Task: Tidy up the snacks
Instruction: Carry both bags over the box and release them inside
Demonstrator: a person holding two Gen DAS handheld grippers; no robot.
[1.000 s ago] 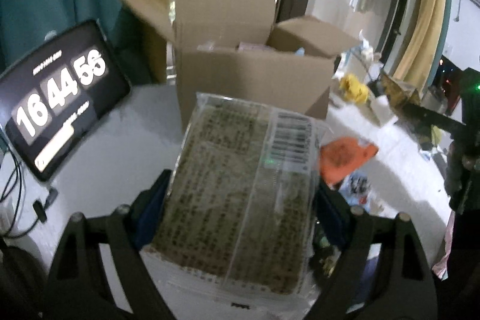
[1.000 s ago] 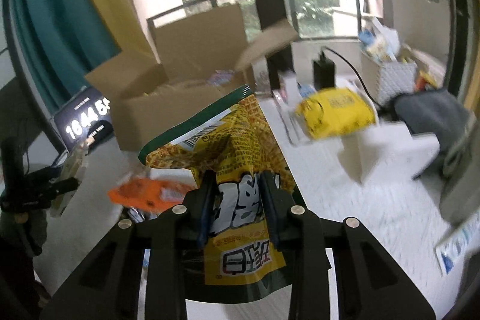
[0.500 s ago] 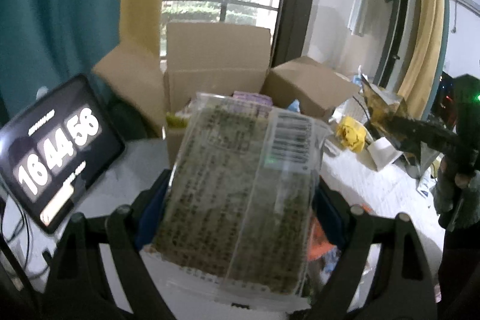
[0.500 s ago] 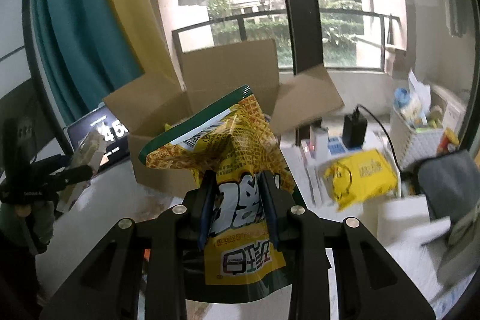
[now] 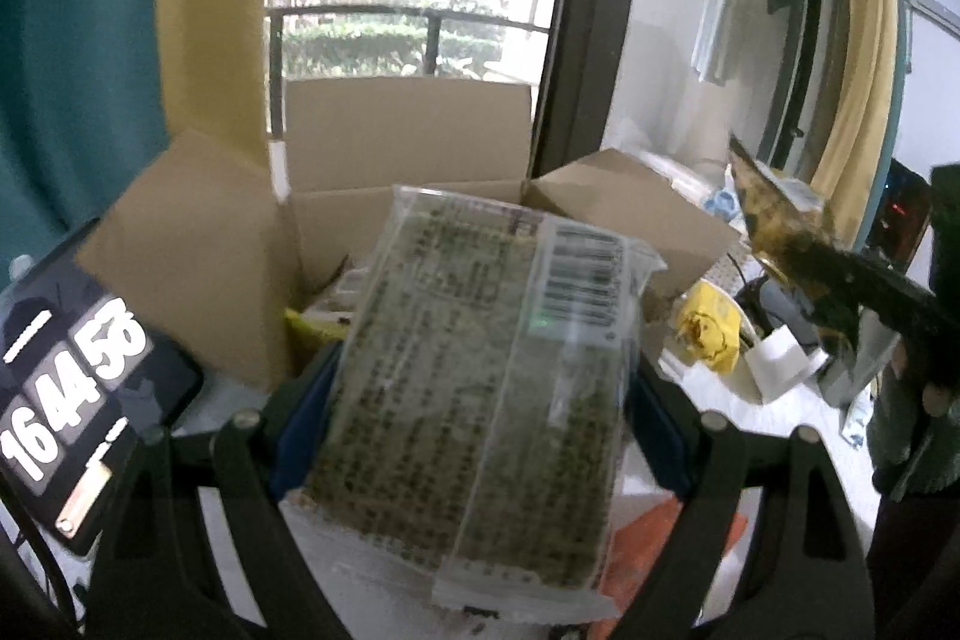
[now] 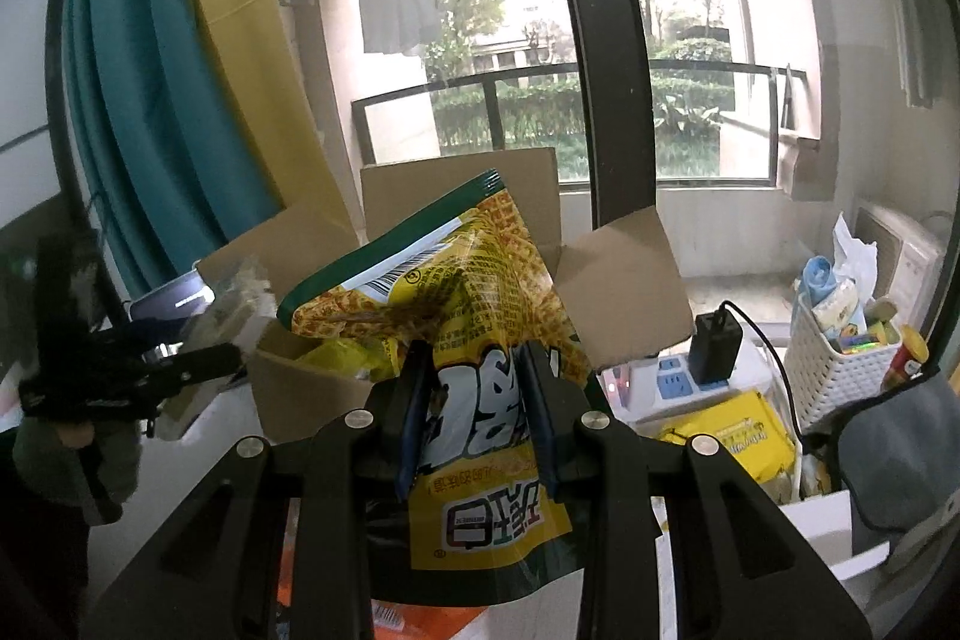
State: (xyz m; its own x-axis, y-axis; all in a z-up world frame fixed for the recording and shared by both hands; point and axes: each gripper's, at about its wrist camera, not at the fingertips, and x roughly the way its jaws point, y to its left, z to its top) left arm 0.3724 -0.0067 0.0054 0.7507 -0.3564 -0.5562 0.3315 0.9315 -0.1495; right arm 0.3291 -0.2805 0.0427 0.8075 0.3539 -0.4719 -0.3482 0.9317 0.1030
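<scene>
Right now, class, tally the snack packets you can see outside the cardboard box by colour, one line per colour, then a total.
Clear, held by left gripper: 1 (clear pack)
Yellow: 2 (yellow bag held by right gripper; yellow packet on the table)
Orange: 1 (orange packet on the table)
Total: 4

Grippers: 2, left gripper [image 5: 474, 400], right gripper [image 6: 477, 415].
Held packs: 2, clear pack [image 5: 480, 376], yellow bag [image 6: 456, 340].
Cardboard box [image 5: 408, 160]: 1.
Tablet [image 5: 72, 400]: 1.
White basket [image 6: 840, 370]: 1.
Orange pack [image 5: 666, 550] on worktop: 1.
</scene>
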